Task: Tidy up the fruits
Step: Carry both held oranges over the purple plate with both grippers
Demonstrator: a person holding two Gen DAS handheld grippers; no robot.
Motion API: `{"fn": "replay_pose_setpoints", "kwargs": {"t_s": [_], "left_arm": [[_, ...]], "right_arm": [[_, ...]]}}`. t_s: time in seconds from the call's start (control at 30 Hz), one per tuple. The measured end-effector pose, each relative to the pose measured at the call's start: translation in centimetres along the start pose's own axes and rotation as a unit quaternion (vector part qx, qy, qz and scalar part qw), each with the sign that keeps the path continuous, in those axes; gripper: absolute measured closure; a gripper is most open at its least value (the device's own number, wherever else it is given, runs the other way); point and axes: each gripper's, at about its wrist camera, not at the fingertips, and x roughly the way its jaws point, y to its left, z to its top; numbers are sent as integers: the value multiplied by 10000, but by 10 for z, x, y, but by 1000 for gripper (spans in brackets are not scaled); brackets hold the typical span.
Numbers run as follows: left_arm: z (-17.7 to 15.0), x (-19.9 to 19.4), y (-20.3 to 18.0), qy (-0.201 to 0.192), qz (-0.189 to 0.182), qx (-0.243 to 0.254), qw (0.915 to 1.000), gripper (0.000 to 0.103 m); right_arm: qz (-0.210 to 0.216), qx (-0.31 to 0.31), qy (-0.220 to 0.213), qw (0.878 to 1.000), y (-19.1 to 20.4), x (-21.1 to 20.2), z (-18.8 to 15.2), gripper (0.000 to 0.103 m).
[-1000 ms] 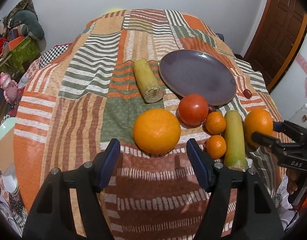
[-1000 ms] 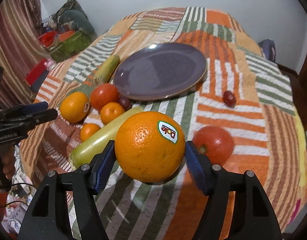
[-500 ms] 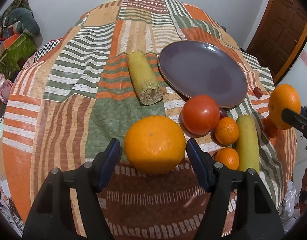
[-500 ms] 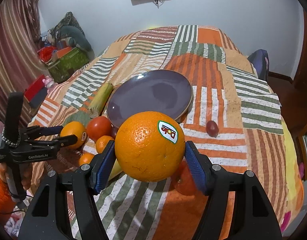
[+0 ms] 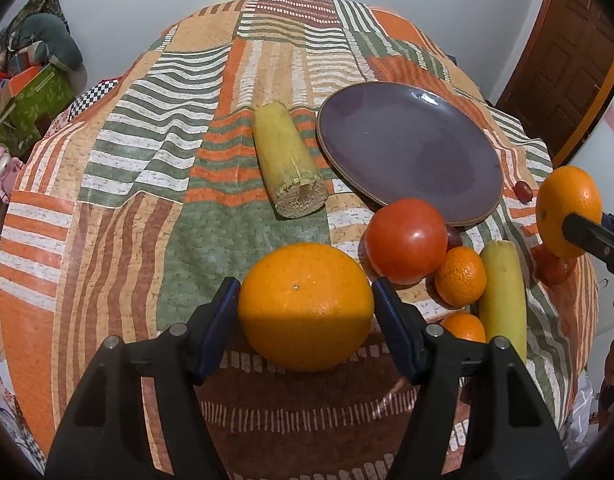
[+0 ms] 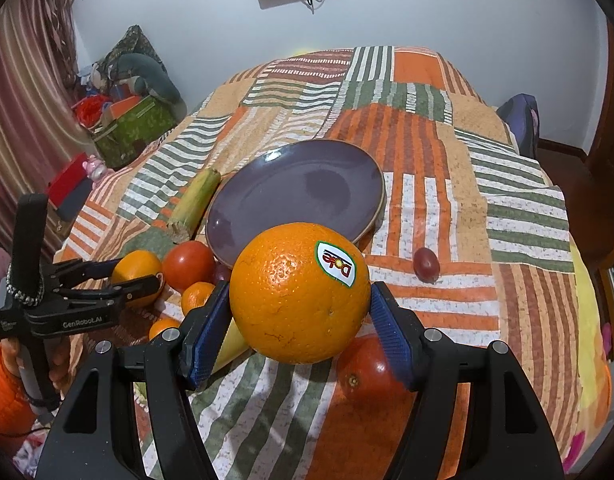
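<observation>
My right gripper is shut on a large orange with a Dole sticker and holds it in the air near the purple plate; that orange also shows in the left wrist view. My left gripper is open, its pads on either side of a second large orange that rests on the striped cloth. Whether the pads touch it I cannot tell. The purple plate is bare. A red tomato, two mandarins and a pale green squash lie to the right.
A cut yellow-green stalk lies left of the plate. A dark grape sits right of the plate, and a red fruit lies under my right gripper. Boxes and clutter stand beyond the table's left side.
My right gripper has lifted the stickered orange higher above the table. My left gripper has moved forward until its pads flank the second orange.
</observation>
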Motion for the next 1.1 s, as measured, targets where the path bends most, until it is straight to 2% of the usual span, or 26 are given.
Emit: {"fn": "replay_pose_setpoints", "kwargs": {"t_s": [0.17,0.6,1.1], "left_arm": [[-1,-13,0,-131,-3,-6,9999,36],[29,-64,-20,-944,-56,155,9954,36],[78,-71,-34,-1421,-74,225,9896,36]], "right_arm": [[16,-41,-54,10000,1,0,5,37],[13,-268,-417,9988,6,-9,32,38],[-282,-423,-875,9949,-8,-9,72,38]]}}
